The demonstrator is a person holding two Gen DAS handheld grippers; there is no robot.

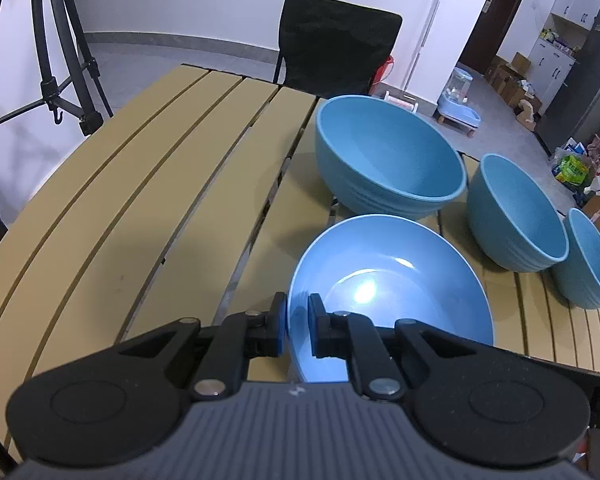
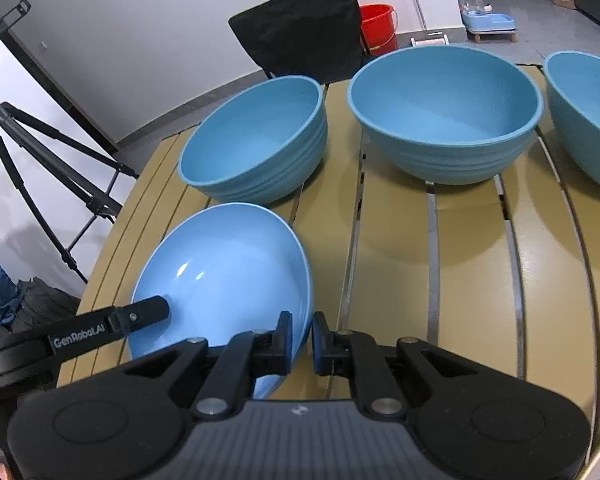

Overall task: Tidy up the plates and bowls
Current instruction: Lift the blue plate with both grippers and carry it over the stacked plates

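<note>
A glossy light-blue plate [image 1: 388, 292] is gripped at two sides of its rim, low over the tan slatted table [image 1: 148, 208]. My left gripper [image 1: 298, 320] is shut on the plate's left rim, one pad inside and one outside. In the right wrist view my right gripper [image 2: 302, 336] is shut on the right rim of the plate [image 2: 228, 272], and a left gripper finger [image 2: 148, 314] lies over its left edge. Behind the plate, three matte blue ribbed bowls stand upright in a row: a large bowl [image 1: 388, 156], a medium bowl [image 1: 516, 212] and a small bowl [image 1: 592, 260].
A black chair [image 1: 332, 40] stands behind the table's far edge. A black tripod [image 2: 40, 152] is on the floor to the left, and a red bucket [image 2: 378, 26] is by the wall. Bare table slats [image 2: 480, 264] lie to the right of the plate.
</note>
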